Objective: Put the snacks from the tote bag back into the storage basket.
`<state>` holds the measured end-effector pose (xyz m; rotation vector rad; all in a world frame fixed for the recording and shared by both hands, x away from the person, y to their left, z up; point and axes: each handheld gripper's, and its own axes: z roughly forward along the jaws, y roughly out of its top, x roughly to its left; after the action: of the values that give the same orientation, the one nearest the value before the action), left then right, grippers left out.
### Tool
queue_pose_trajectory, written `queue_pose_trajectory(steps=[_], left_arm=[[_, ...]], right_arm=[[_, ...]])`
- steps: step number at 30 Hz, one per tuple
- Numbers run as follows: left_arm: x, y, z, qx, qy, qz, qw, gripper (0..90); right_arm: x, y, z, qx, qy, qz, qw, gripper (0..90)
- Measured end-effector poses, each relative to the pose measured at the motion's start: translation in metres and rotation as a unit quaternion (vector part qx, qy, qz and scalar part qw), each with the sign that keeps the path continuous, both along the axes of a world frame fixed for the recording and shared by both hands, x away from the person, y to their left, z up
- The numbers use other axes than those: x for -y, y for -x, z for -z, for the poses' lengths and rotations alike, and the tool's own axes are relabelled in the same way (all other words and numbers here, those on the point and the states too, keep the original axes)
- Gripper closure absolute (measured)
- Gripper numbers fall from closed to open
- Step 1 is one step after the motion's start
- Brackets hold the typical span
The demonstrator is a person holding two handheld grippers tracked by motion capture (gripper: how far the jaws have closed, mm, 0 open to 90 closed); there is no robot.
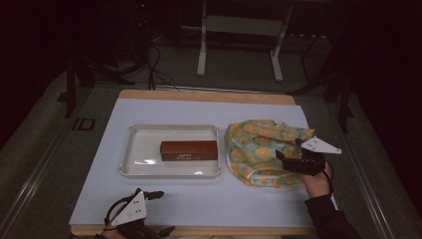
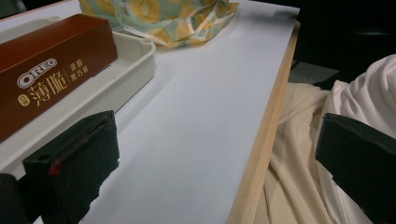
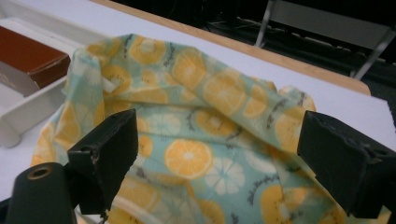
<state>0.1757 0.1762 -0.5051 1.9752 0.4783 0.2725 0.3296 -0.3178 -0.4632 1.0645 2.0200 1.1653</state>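
Two tools in play, both with jaws spread wide, nothing held. Right tool hovers over fruit-print cloth bag, crumpled near right edge of tabletop; jaws straddle bag's folds, no pinch yet. Left tool idle at near edge, left of centre, well apart from bag. White tray mid-tabletop, just beside bag, holds brown Oreo box. Judgement: work at start; bag not gripped or opened, box not moved from tray.
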Motion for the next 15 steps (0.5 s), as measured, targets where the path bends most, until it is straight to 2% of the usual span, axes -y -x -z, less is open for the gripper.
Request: queue_pose_trajectory(steps=[5, 11, 13, 15], left_arm=[[0.000, 0.000, 0.000, 0.000, -0.001, 0.000, 1.0000, 0.0], [0.001, 0.001, 0.000, 0.001, -0.003, 0.003, 1.0000, 0.0], [0.001, 0.001, 0.000, 0.001, -0.004, 0.003, 1.0000, 0.0], [0.001, 0.001, 0.000, 0.001, -0.004, 0.004, 1.0000, 0.0]], right_arm=[[0.001, 0.006, 0.010, 0.007, 0.002, 0.012, 0.9999, 12.6], [0.010, 0.017, 0.017, 0.032, -0.004, 0.031, 0.9990, 12.6], [0.013, 0.019, 0.019, 0.032, -0.007, 0.032, 0.9989, 12.8], [0.015, 0.021, 0.021, 0.033, 0.001, 0.040, 0.9986, 12.9]])
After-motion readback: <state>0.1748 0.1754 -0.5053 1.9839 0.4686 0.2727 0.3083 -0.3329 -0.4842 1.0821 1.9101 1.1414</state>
